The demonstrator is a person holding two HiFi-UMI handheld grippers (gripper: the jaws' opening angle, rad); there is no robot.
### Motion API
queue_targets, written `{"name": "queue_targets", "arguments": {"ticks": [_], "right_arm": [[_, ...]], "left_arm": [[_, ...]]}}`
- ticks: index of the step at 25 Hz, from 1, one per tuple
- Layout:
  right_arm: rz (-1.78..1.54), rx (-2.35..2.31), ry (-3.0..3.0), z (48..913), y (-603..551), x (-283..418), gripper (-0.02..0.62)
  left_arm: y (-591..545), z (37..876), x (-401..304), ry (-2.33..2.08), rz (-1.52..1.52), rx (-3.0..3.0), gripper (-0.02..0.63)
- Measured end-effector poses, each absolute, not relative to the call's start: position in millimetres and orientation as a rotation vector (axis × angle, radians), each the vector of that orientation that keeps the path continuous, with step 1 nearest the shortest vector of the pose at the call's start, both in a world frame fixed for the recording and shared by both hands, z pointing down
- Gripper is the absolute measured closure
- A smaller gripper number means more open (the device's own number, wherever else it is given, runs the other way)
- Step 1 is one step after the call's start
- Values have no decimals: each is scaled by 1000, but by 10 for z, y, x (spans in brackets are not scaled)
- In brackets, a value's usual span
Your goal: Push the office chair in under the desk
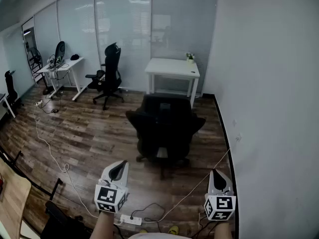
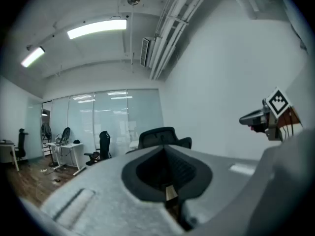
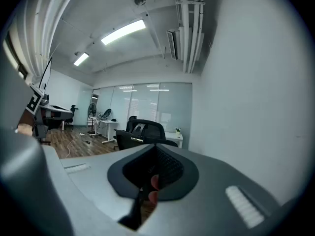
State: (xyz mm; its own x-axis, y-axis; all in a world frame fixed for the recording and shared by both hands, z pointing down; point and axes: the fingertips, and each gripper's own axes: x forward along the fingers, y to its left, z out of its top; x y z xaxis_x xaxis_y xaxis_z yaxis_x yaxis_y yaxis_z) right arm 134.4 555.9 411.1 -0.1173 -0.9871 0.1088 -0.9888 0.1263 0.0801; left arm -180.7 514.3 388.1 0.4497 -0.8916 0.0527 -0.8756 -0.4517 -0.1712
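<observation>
While left tool [image 1: 119,166], right tool [image 1: 216,174] closed, office chair [image 1: 164,126] ahead, apart.

Tiny potted thing [image 1: 190,58] on desk [image 1: 172,67], perhaps plant.

We look over a glass partition [image 1: 124,24] and a wood-plank floor [image 1: 94,133].
Far left, a spare black chair [image 1: 108,76] stands beside a white table [image 1: 62,66]. A small potted plant [image 1: 190,58] sits far right. Near us lies a white power strip [image 1: 130,219], with a white cable [image 1: 50,151] running far left.
</observation>
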Motion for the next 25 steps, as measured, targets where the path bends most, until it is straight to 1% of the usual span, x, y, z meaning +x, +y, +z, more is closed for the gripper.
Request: {"name": "queue_targets", "arguments": {"ticks": [13,25], "right_arm": [[30,1989,-2270,4125,5498,1358,594],[15,1942,-2304,4162,5516,1219,592]], "left_arm": [[5128,3890,-1750,1583,-215,-2565,607],[5201,3943,-1705,1569,-228,-2571,607]]}}
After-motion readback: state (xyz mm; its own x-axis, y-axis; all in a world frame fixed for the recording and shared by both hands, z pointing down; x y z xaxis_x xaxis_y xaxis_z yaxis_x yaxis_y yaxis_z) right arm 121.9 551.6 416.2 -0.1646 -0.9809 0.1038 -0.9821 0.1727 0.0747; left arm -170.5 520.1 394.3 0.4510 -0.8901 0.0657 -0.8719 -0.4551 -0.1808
